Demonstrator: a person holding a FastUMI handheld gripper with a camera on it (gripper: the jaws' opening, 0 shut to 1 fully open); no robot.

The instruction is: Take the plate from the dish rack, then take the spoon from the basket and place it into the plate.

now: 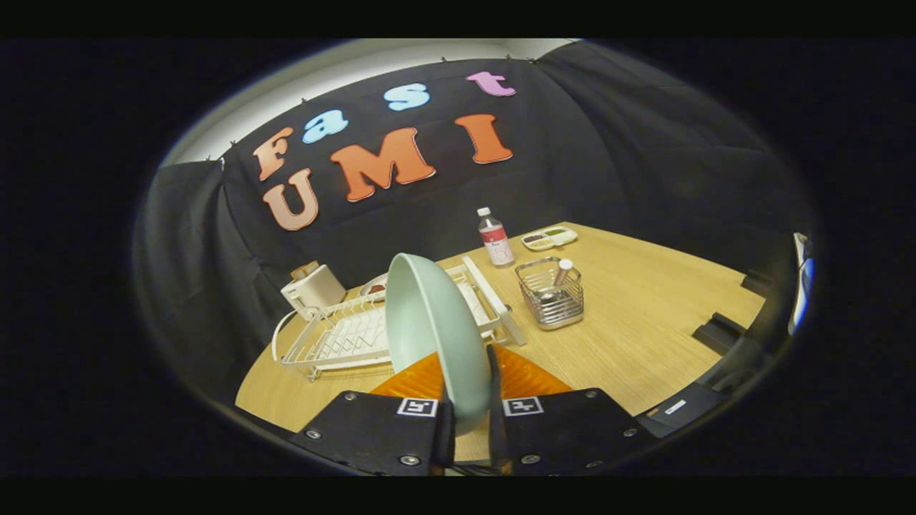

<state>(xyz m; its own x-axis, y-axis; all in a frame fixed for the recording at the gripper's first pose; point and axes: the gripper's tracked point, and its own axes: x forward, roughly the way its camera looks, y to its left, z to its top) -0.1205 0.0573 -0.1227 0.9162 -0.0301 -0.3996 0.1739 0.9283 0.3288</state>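
Wooden table [644, 315] in the booth | gripper [469, 422] clamps pale green plate [429, 336] on edge, lifted before white dish rack [343, 336] | spoon [562, 275] stands in wire basket [551, 297] beyond, right.

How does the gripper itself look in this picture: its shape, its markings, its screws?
The gripper has two flat, blocky halves side by side, with a narrow gap between them. Each half carries a square black-and-white marker near its inner corner and round metal screws along its edges. Its jaws press on the rim of the plate.
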